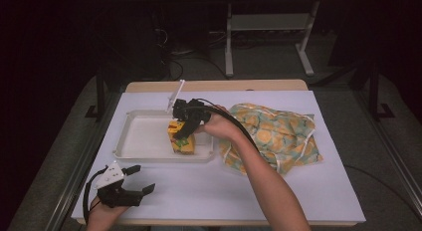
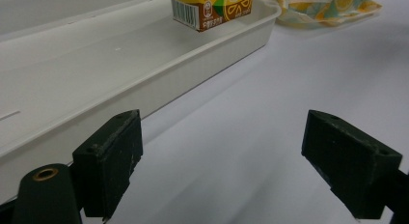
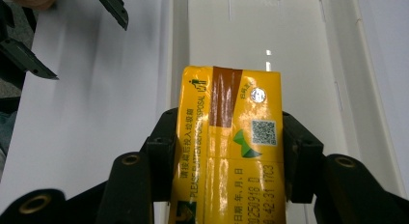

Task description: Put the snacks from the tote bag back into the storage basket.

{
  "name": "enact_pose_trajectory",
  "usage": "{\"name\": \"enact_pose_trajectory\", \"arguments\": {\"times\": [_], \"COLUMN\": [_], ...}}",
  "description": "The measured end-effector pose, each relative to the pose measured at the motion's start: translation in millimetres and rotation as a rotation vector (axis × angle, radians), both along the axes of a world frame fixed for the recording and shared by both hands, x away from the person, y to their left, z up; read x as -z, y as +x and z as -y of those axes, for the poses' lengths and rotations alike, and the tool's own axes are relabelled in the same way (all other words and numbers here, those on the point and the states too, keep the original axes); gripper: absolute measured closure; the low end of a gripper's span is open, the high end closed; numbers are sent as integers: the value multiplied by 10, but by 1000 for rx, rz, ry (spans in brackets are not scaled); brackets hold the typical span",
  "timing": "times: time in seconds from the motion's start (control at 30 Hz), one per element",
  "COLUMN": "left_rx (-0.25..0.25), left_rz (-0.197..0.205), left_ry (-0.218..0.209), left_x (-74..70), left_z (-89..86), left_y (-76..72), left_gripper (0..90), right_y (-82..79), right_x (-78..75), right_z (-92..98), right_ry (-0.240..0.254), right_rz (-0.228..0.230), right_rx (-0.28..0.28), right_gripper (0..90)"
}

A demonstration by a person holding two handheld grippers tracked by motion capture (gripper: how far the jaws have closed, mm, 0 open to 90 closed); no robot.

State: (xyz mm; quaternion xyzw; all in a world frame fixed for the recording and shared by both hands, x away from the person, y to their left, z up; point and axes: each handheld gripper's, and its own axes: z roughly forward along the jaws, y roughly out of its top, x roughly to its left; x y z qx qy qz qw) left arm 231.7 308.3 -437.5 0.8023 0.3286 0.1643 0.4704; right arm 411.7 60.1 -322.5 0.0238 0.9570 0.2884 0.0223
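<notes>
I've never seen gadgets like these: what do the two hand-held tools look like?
Both are black. The left tool carries a grey three-cornered plate and two blocky jaws with brass-coloured screw holes. The right tool trails a black cable along the person's bare forearm. No sleeves are visible.

— Carton (image 3: 226,147)?
— Glossy coated card; brown strip on top, glare along the yellow face.
— Tray (image 1: 144,139)?
— White plastic, smooth, satin sheen.
— The rest?
— Bag (image 1: 278,134) of soft printed cloth; table (image 1: 298,191) sheet matt white; pads (image 2: 111,161) black, matt, scuffed.
</notes>
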Motion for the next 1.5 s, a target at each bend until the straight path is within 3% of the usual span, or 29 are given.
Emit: {"name": "enact_pose_trajectory", "arguments": {"times": [0.8, 1.4, 1.5], "left_rx": [-8, -4, -5], "left_rz": [4, -2, -1], "left_ry": [-9, -8, -14], "left_x": [-5, -2, -2], "left_z": [-8, -3, 3], "left_y": [-4, -2, -5], "left_gripper": [141, 141, 141], "right_y": [15, 63, 71], "right_x": [129, 281, 335], "right_z": [-123, -138, -131], "right_ry": [-15, -13, -36], "right_rz": [13, -11, 2], "right_rx": [-12, -23, -26], "right_gripper": [495, 494, 493]}}
